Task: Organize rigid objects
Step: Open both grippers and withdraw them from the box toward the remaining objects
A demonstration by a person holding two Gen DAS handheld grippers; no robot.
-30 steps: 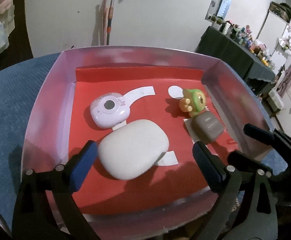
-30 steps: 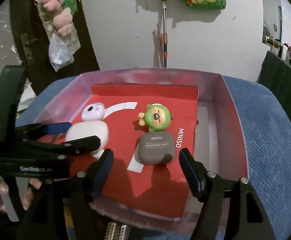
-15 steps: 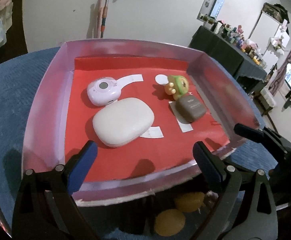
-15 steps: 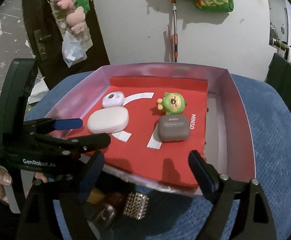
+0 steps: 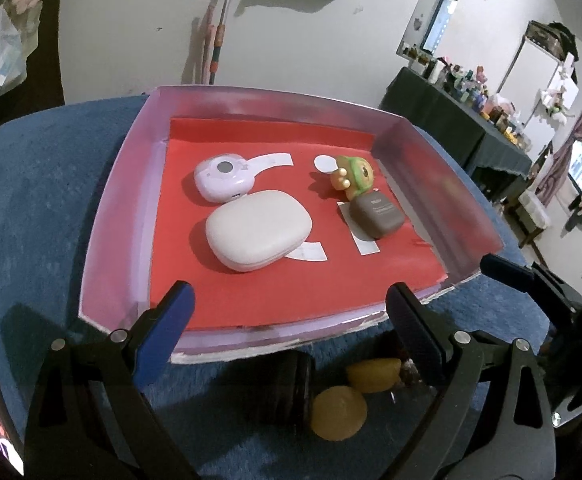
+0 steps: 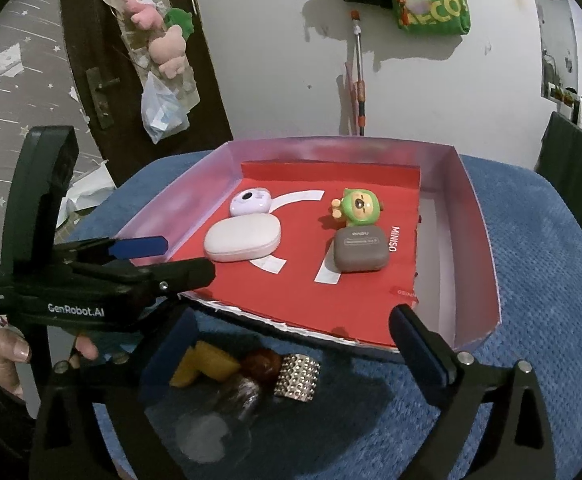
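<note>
Grey earbud case [image 6: 359, 249] lies in the red-lined tray [image 6: 477, 240], well beyond my right gripper [image 6: 299, 346], whose empty jaws are opening wide.

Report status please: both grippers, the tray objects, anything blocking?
Left gripper open, empty. Right gripper opening, nothing between jaws. Four objects sit in tray. Loose yellow pieces on blue cloth before it.

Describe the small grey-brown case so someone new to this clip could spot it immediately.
Find the pink-walled tray lined in red. The grey-brown case lies on its right half, just in front of the green figurine. Unlike the larger white case, it is dark with printed lettering.
</note>
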